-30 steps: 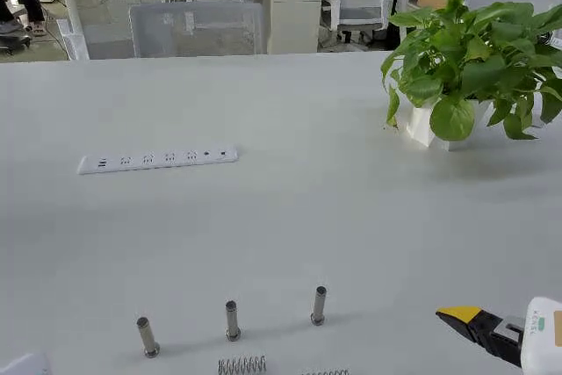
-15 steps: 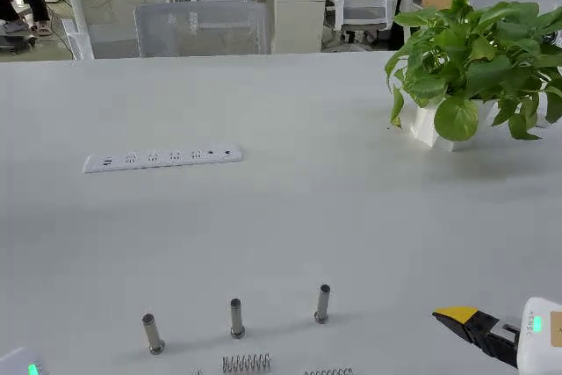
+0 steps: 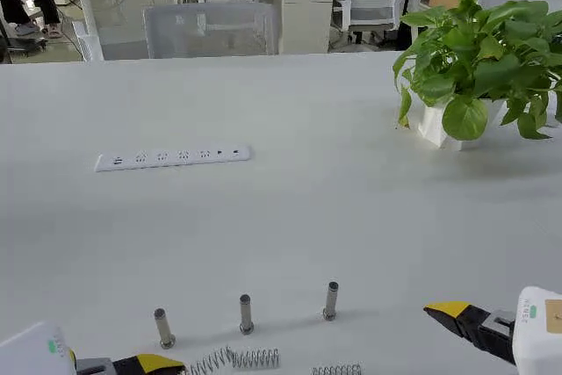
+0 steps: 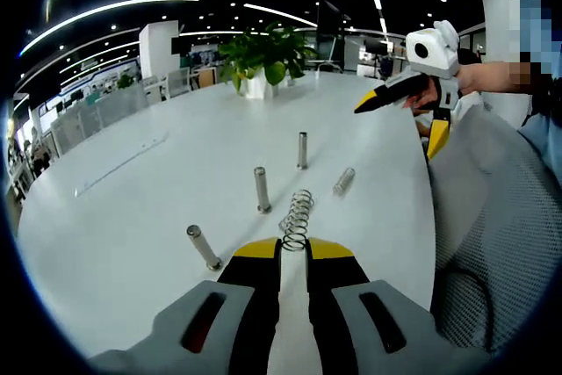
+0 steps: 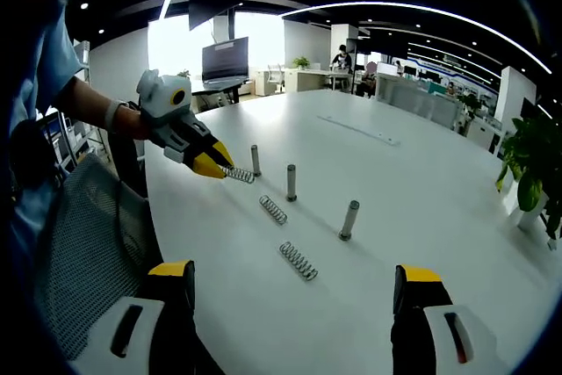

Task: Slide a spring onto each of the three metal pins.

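Three pins stand upright in a row on the white counter [image 3: 351, 199], near its front edge: the left pin [image 3: 163, 328], the middle pin [image 3: 246, 314] and the right pin [image 3: 330, 300]. They are set apart from one another, and the row slants a little away from the person toward the right. None of them carries a spring yet.

The three springs lie just in front of the pins, on the person's side. The left spring [image 3: 211, 363] is below the gap between the left and middle pins. The middle spring [image 3: 256, 358] is just beside its far end, nearly in line with it. The right spring [image 3: 338, 370] lies by itself in front of the right pin.

The left gripper [image 4: 294, 250] is low over the counter. Its jaws are almost together and pinch the near end of the left spring, whose coils stick out ahead of the yellow tips.

The right gripper [image 5: 291, 271] is well to the right of the pins. Its jaws are spread wide and grip nothing.

Farther back, a white power strip [image 3: 173, 157] lies flat at mid-counter. A leafy potted plant [image 3: 479, 50] stands at the far right. Mesh office chairs [image 3: 211, 28] stand beyond the counter's far edge.
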Demonstrator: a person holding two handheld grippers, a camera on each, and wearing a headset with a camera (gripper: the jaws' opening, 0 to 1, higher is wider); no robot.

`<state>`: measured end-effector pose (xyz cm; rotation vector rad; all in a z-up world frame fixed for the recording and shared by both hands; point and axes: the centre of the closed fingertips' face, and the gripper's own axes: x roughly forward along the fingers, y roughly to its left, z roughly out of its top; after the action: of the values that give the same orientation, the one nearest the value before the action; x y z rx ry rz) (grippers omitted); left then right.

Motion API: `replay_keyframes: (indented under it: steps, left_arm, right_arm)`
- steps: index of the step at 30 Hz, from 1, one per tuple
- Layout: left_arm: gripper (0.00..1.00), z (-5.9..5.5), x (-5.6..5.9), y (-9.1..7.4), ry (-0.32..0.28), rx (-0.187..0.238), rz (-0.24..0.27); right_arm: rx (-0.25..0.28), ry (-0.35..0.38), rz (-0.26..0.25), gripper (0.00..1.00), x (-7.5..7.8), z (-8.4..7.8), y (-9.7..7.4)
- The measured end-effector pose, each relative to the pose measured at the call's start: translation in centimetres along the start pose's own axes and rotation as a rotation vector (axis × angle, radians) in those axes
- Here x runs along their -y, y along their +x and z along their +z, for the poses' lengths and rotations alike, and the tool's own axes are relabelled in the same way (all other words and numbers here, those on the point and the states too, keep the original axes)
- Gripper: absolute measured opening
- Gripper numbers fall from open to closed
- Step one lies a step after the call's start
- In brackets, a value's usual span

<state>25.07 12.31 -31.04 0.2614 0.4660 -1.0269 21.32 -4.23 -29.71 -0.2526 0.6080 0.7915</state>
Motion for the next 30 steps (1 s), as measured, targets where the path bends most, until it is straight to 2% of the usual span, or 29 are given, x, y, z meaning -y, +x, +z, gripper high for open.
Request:
replay_keyframes:
  steps: [6,11,14,18,19,22,25,27,28,29,30]
  left_arm:
    - [0.07,2.2,1.6,-0.1,0.019,0.05,-0.028]
    - [0.07,3.8,2.9,0.0,0.031,0.086,-0.06]
    - [0.07,4.5,3.7,0.1,0.032,0.107,-0.08]
    - [0.07,4.9,4.5,0.3,0.034,0.116,-0.108]
    - [0.07,5.0,4.8,0.3,0.036,0.117,-0.116]
    - [0.07,5.1,5.3,0.4,0.038,0.122,-0.132]
    - [0.07,5.3,5.8,0.2,0.038,0.13,-0.148]
    - [0.07,5.3,6.3,0.2,0.032,0.133,-0.169]
    - [0.07,5.2,6.6,0.1,0.034,0.129,-0.182]
    - [0.07,5.0,6.8,0.1,0.04,0.123,-0.194]
    - [0.07,5.0,7.0,0.0,0.043,0.122,-0.199]
  right_arm:
    - [0.038,0.026,0.041,0.92,-0.7,1.3,0.4]
    - [0.058,0.045,0.081,0.84,-1.4,2.2,0.6]
    - [0.09,0.066,0.119,0.81,-1.9,3.1,0.6]
    - [0.122,0.113,0.188,0.71,-2.7,4.1,0.4]
    - [0.138,0.12,0.224,0.68,-3.2,4.5,0.2]
    - [0.16,0.144,0.289,0.56,-4.0,5.2,0.0]
    - [0.16,0.163,0.336,0.48,-4.4,5.4,-0.1]
    - [0.154,0.16,0.4,0.43,-5.3,5.4,-0.3]
    - [0.153,0.164,0.413,0.42,-5.5,5.4,-0.3]
    - [0.138,0.159,0.443,0.4,-5.8,5.2,-0.4]
    - [0.129,0.149,0.451,0.38,-5.8,5.2,-0.4]
